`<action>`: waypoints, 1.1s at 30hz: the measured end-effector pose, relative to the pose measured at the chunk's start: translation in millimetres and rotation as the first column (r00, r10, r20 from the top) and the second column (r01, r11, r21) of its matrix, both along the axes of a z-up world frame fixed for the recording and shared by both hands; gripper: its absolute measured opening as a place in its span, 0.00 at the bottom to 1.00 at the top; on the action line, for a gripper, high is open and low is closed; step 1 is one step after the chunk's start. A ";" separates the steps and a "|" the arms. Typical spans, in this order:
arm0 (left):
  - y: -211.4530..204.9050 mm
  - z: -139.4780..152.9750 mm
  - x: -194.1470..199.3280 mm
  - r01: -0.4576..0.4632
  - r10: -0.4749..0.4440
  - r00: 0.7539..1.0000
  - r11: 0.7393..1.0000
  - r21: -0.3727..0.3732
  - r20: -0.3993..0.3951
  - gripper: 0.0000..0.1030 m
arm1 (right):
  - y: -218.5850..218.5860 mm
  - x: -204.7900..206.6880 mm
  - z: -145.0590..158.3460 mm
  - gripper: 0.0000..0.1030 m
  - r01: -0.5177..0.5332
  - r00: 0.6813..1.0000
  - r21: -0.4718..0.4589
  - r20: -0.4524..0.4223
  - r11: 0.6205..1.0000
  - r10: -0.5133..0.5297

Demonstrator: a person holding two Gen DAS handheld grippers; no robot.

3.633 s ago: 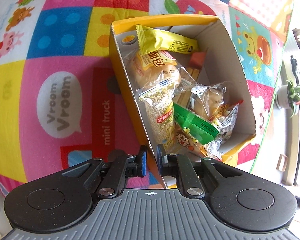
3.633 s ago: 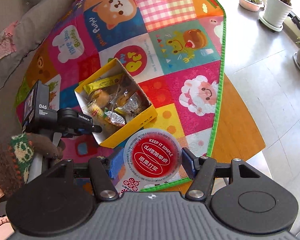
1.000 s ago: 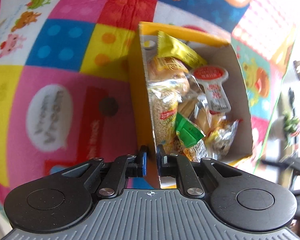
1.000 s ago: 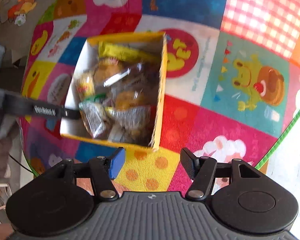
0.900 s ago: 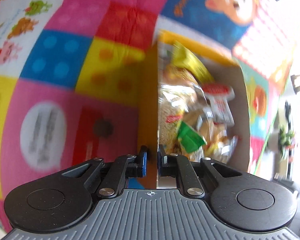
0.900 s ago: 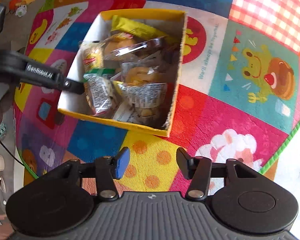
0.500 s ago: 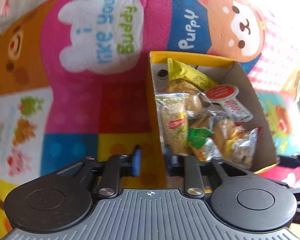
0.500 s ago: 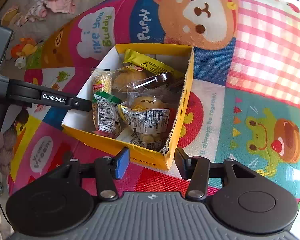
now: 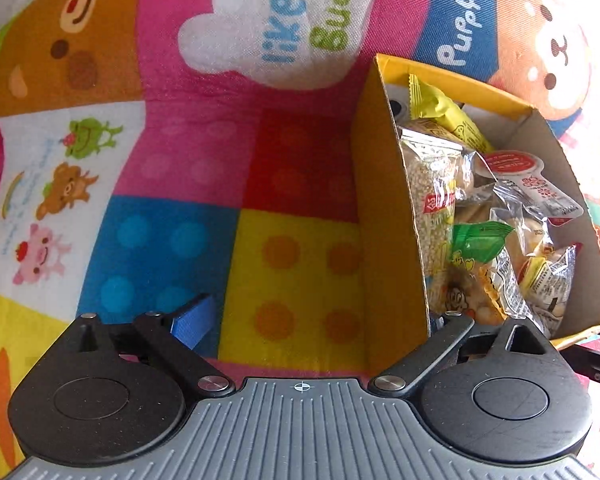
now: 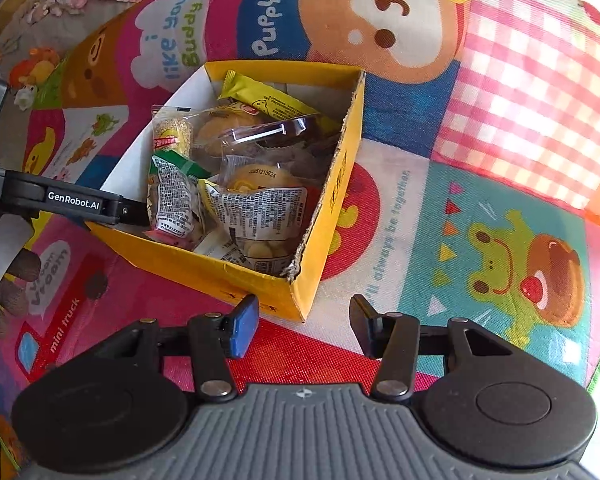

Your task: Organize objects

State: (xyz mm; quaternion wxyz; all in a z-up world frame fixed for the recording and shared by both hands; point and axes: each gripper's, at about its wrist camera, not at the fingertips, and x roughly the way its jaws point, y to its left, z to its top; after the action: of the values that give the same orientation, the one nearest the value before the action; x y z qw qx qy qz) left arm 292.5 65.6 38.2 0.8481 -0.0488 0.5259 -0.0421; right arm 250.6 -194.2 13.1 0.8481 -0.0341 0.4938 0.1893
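Note:
A yellow cardboard box (image 9: pixel 388 240) (image 10: pixel 332 196) stands on the colourful play mat, full of snack packets, with a red-lidded cup (image 9: pixel 512 168) on top. My left gripper (image 9: pixel 320 320) is open wide, its jaws on either side of the box's left wall without gripping it; its right finger reaches inside the box, as the right wrist view shows (image 10: pixel 132 212). My right gripper (image 10: pixel 302 322) is open and empty, just in front of the box's near corner.
The play mat (image 10: pixel 480 208) covers the surface around the box. Clothes and small toys (image 10: pixel 40 68) lie on the grey surface at the far left. A gloved hand (image 10: pixel 8 280) holds the left gripper.
The left gripper was shut on the box wall and dragged the box across the mat, then opened wide. The right gripper dropped the red-lidded cup into the box and moved close to its corner.

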 end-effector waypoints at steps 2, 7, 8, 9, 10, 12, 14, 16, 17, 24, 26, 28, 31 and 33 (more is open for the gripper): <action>-0.2 -3.3 3.8 0.008 -0.008 1.000 1.000 0.000 0.010 0.96 | -3.1 -1.6 3.7 0.47 0.007 1.000 0.003 0.001 1.000 -0.007; -2.9 -0.3 3.0 0.020 -0.020 0.999 1.000 0.018 0.041 0.95 | -9.1 -6.4 11.9 0.53 0.019 1.000 0.025 0.021 1.000 -0.019; -3.5 1.0 1.4 0.018 -0.019 0.998 1.000 0.025 0.052 0.95 | -11.1 -7.0 12.2 0.57 0.032 0.999 0.032 0.023 0.999 -0.032; -5.2 5.1 -2.1 0.016 -0.018 0.997 0.999 0.033 0.069 0.93 | -12.9 -7.8 12.4 0.61 0.050 0.998 0.034 0.027 0.998 -0.051; -6.0 8.2 -4.8 0.015 -0.018 0.996 0.999 0.038 0.087 0.92 | -14.9 -8.1 12.9 0.61 0.064 0.997 0.040 0.029 0.997 -0.065; -6.6 14.2 -11.9 0.015 -0.020 0.992 0.999 0.040 0.123 0.92 | -19.6 -9.5 16.6 0.61 0.075 0.997 0.083 0.029 0.994 -0.078; -6.6 21.6 -20.6 0.017 -0.024 0.986 0.999 0.046 0.162 0.92 | -21.1 -12.1 22.9 0.69 0.084 0.994 0.106 0.058 0.991 -0.090; -6.1 29.7 -31.2 0.016 -0.025 0.980 0.999 0.047 0.199 0.92 | -19.2 -12.7 29.5 0.74 0.096 0.990 0.100 0.097 0.990 -0.106; -5.8 33.7 -37.0 0.015 -0.025 0.976 0.999 0.047 0.215 0.92 | -18.6 -12.7 31.8 0.74 0.105 0.988 0.094 0.106 0.990 -0.114; -14.8 51.3 -116.1 -0.006 0.000 0.941 1.000 0.016 0.339 0.92 | -33.4 -61.7 45.0 0.83 0.217 0.963 0.088 0.147 0.972 -0.228; -24.0 46.0 -149.3 0.027 -0.021 0.945 1.000 -0.012 0.328 0.92 | -40.7 -96.2 39.8 0.83 0.263 0.953 0.076 0.136 0.962 -0.271; -34.4 37.6 -181.1 0.056 -0.052 0.952 0.998 -0.007 0.302 0.92 | -43.7 -130.7 26.5 0.86 0.307 0.944 0.079 0.099 0.948 -0.314; -47.3 18.3 -217.0 0.094 -0.096 0.962 0.995 0.020 0.257 0.92 | -38.9 -171.8 -1.0 0.95 0.320 0.944 0.042 0.068 0.946 -0.323; -53.5 5.0 -234.1 0.105 -0.110 0.966 0.994 0.034 0.233 0.92 | -33.2 -189.7 -18.4 0.98 0.305 0.951 0.003 0.058 0.952 -0.304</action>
State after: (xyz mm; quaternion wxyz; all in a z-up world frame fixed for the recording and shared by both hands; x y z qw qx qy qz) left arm 58.4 12.1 43.2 0.9013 -0.0059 0.4242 -0.0879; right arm 60.9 -227.3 -5.3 0.8809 0.0344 0.4690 0.0538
